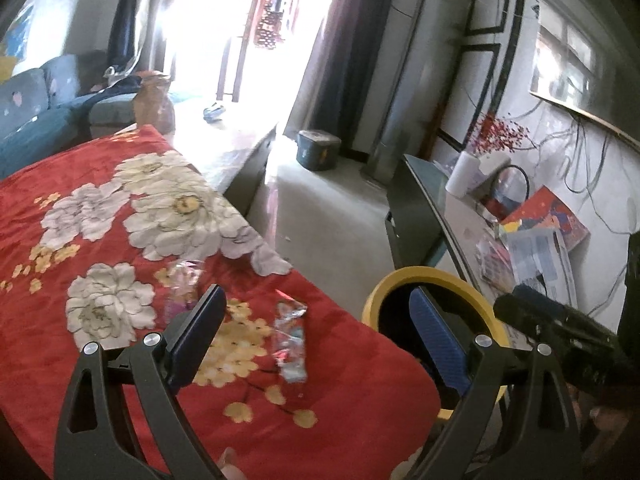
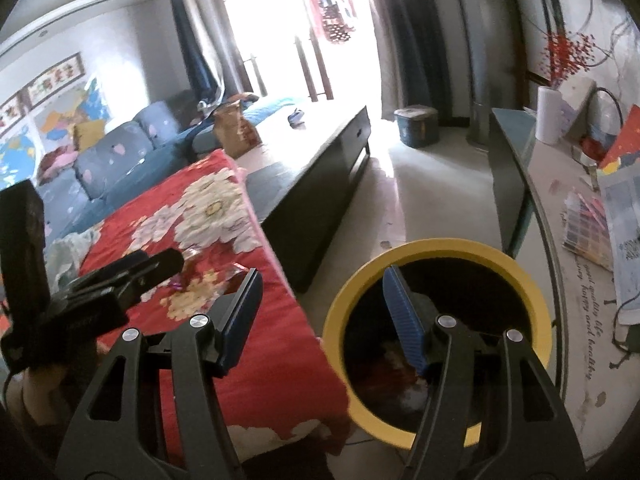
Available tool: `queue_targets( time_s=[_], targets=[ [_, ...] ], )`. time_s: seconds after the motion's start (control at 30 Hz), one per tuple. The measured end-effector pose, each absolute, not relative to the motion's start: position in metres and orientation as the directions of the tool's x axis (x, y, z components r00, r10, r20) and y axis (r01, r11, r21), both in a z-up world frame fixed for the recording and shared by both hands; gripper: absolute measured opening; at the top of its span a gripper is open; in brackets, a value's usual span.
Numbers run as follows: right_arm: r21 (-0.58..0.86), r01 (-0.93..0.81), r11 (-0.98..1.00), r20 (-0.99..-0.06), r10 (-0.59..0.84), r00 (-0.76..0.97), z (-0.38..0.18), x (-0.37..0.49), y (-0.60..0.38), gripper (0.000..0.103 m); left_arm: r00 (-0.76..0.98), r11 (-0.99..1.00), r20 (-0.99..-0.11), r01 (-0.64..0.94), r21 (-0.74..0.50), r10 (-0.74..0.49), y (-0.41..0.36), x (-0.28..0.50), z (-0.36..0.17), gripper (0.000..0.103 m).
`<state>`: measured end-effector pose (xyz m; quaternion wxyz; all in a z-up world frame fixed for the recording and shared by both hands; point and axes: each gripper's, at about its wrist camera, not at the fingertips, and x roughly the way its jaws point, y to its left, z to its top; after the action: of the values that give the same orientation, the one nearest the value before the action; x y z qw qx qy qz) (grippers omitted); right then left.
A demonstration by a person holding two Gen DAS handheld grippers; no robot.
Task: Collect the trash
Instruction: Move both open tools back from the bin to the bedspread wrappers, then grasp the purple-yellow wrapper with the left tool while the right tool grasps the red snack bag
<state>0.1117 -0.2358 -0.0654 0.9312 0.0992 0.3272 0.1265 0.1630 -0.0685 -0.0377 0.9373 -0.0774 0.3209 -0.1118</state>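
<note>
A sunlit living room held a counter draped in a red floral blanket, with a yellow-rimmed trash bin on the floor just beside its right edge. On the blanket lay a clear crinkled wrapper and, right of it, a shiny candy wrapper; the left tool hung open and empty above them. The right tool, also open and empty, hung over the bin's rim, so the left would probably do best descending straight onto the candy wrapper and pinching foil without snagging fabric.

Two wrappers on one red blanket, one yellow-rimmed bin.
</note>
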Motion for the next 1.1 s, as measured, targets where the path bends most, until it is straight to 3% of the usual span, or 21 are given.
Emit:
queue_targets(
  time_s=[0.67, 1.1],
  targets=[
    [0.264, -0.336, 0.904, -0.655, 0.424, 0.626, -0.09, 0.118, -0.146, 0.055, 0.774, 0.942, -0.613, -0.064, -0.328, -0.16, 0.03, 0.181, -0.058, 0.088],
    [0.288, -0.356, 0.889, -0.711, 0.448, 0.542, -0.123, 0.143, -0.104, 0.054, 0.703, 0.896, -0.665, -0.091, -0.435, -0.252, 0.057, 0.208, -0.094, 0.054]
  ],
)
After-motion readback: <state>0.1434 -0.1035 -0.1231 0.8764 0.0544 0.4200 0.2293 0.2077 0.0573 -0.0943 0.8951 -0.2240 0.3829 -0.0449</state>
